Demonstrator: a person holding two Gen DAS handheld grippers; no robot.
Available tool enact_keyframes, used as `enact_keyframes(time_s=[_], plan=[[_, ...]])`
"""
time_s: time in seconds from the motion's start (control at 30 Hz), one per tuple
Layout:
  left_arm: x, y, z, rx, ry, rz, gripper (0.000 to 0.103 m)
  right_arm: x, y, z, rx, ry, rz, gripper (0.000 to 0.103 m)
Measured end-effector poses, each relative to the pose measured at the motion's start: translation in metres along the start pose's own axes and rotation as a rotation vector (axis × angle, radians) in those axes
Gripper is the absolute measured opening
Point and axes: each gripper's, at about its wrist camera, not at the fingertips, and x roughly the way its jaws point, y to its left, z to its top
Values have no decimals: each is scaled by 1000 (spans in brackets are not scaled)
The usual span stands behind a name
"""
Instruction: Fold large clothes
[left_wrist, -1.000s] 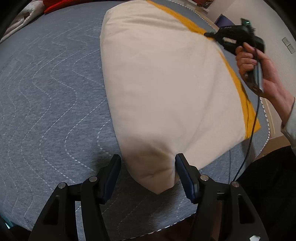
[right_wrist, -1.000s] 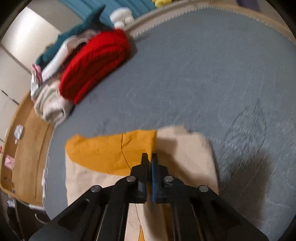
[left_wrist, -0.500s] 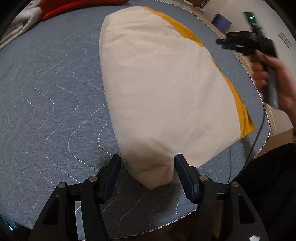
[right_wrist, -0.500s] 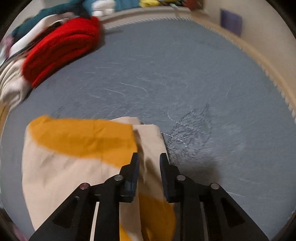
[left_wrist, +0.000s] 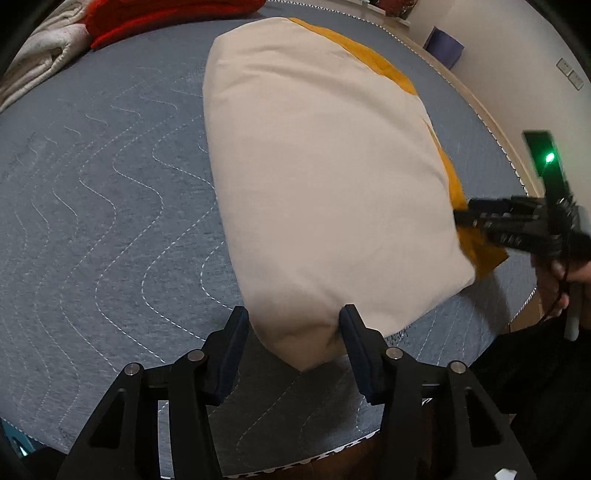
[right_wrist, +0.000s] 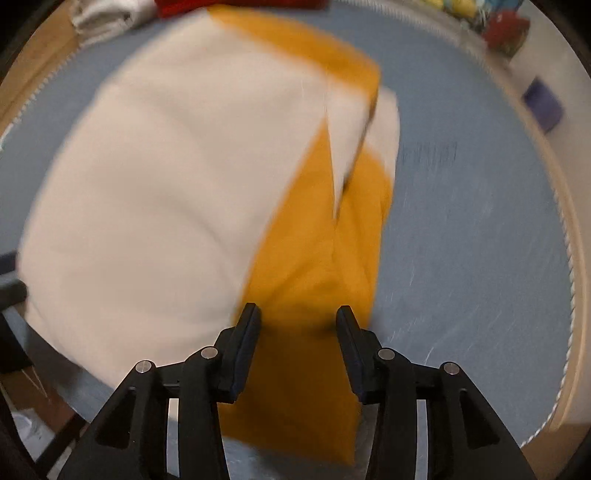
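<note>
The cream-and-orange garment (left_wrist: 325, 177) is lying half-folded on the grey quilt (left_wrist: 103, 192). The left gripper (left_wrist: 293, 343) is straddling its 6 o'clock corner, jaws wide and gripping nothing. The right gripper (right_wrist: 297, 332), equally wide, is hovering over the orange edge at 4 o'clock. Further folds likely remain.

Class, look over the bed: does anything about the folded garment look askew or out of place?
Yes. The cream garment is folded unevenly: its mustard panel sticks out along one edge. Both grippers are open, left gripper and right gripper.
</note>
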Motion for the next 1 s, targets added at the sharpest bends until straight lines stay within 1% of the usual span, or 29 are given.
enact_keyframes(time_s=[0.07,0.13,0.17,0.2,0.23,0.27,0.3,0.33,0.37,0.4,0.43,0.47,0.5,0.53,0.57,0.6,0.7,0.77,0.83,0.87,0.9,0.97,1.0], plan=[[-9,3,6,-16,-28,-7,49,-8,-9,2,26,-38,17,51],[-17,4,14,-40,-62,-19,48,-16,-24,1,94,-70,56,52],[-20,9,22,-63,-78,-39,48,-18,-32,2,130,-80,73,52],[-19,17,29,-83,-86,-54,51,-22,-41,4,171,-100,92,52],[-19,23,37,-110,-92,-66,57,-23,-51,5,209,-117,107,52],[-15,32,46,-145,-94,-78,61,-23,-59,7,242,-124,117,54],[-9,42,55,-190,-91,-95,66,-21,-66,9,273,-117,126,59],[1,55,64,-242,-75,-128,70,-15,-71,12,301,-95,139,61],[12,65,69,-286,-51,-164,71,-9,-74,17,317,-73,156,63],[25,73,74,-329,-20,-208,72,-2,-76,17,337,-42,185,63],[36,80,78,-366,0,-252,78,7,-79,16,362,-6,223,64],[45,86,82,-399,6,-289,80,12,-80,15,376,10,242,64],[51,90,83,-417,6,-315,82,15,-82,16,383,20,254,64],[59,94,86,-434,5,-362,82,18,-82,17,386,25,263,64],[63,94,87,-439,7,-391,82,19,-83,17,387,29,268,64],[72,95,91,-442,15,-423,84,21,-84,18,393,34,278,65],[84,93,98,-437,16,-471,87,28,-87,20,416,45,302,65],[87,88,101,-424,5,-481,87,30,-88,21,416,41,305,64],[88,88,105,-417,-6,-490,87,31,-84,23,405,31,312,60],[88,89,106,-420,-14,-487,85,32,-78,19,404,27,328,49],[86,88,105,-418,-21,-475,79,31,-76,20,406,20,359,36],[81,85,107,-403,-30,-455,70,27,-69,20,398,4,369,24],[74,82,109,-385,-41,-446,62,26,-67,21,396,-2,372,18]])
